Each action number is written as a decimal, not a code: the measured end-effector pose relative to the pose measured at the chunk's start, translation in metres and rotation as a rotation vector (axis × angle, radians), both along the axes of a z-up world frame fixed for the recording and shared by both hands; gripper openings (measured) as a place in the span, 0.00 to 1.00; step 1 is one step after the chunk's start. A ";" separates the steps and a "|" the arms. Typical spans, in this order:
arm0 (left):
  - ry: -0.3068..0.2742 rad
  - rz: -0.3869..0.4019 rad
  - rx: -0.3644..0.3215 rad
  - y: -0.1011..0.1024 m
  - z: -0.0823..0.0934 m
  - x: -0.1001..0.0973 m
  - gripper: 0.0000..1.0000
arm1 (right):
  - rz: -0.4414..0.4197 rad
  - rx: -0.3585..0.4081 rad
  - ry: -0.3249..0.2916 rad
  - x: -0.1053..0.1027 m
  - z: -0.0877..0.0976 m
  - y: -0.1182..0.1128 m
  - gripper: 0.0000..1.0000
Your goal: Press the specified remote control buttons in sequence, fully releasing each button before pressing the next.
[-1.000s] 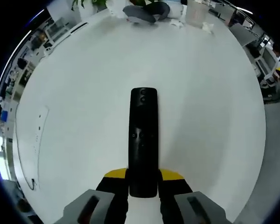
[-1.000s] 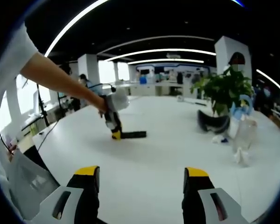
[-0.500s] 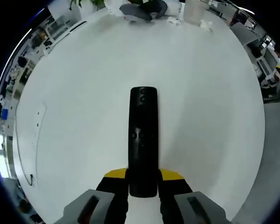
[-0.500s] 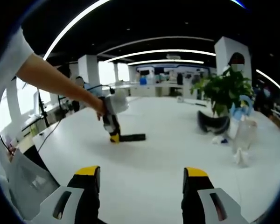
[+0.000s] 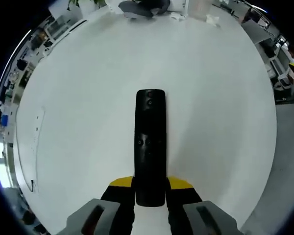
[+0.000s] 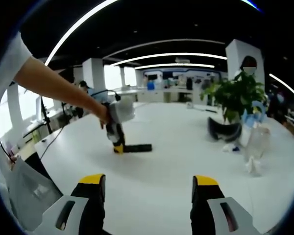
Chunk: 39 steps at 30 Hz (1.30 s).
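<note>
A long black remote control (image 5: 150, 144) lies between the yellow-tipped jaws of my left gripper (image 5: 150, 185), which is shut on its near end; small buttons show at its far end and its middle. In the right gripper view the same remote (image 6: 137, 147) sticks out level from the left gripper (image 6: 117, 145), just above the white table (image 6: 176, 156), held by a person's bare arm (image 6: 59, 85). My right gripper (image 6: 148, 188) stands open near the table's front, well short of the remote, with nothing between its jaws.
A potted green plant (image 6: 233, 95), a dark headset-like object (image 6: 222, 128) and a clear plastic bag (image 6: 255, 142) stand at the table's right. A flat white strip with a thin cable (image 5: 36, 139) lies near the table's left edge. Office desks fill the background.
The left gripper with the remote has moved slightly lower and nearer over the table. The right gripper has stayed still and open.
</note>
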<state>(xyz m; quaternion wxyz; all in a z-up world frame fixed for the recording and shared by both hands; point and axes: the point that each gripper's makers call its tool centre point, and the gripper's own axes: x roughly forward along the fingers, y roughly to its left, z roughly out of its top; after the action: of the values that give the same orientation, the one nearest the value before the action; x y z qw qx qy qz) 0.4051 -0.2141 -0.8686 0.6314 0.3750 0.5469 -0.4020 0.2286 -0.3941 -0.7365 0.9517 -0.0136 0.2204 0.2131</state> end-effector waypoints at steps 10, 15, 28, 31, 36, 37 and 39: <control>0.003 -0.005 0.008 0.001 0.000 -0.007 0.23 | 0.002 -0.001 -0.006 -0.001 0.002 0.000 0.70; 0.006 -0.012 0.013 0.001 0.000 -0.011 0.23 | 0.010 -0.006 -0.007 -0.001 0.001 0.002 0.70; 0.007 -0.022 0.015 0.001 0.001 -0.025 0.23 | 0.014 -0.005 -0.012 -0.001 0.002 0.002 0.71; 0.008 -0.025 0.019 0.001 0.001 -0.029 0.23 | 0.015 -0.005 -0.013 -0.001 0.002 0.002 0.71; 0.010 -0.029 0.021 0.001 0.000 -0.033 0.23 | 0.016 -0.008 -0.014 -0.002 0.002 0.002 0.71; 0.010 -0.030 0.022 0.001 0.000 -0.034 0.23 | 0.016 -0.009 -0.015 -0.002 0.002 0.002 0.71; 0.011 -0.032 0.025 0.001 0.000 -0.037 0.23 | 0.017 -0.011 -0.013 -0.002 0.002 0.002 0.71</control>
<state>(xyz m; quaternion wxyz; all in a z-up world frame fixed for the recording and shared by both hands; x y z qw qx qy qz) 0.3682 -0.2131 -0.8684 0.6172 0.3892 0.5493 -0.4072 0.2265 -0.3918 -0.7347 0.9512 -0.0220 0.2151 0.2200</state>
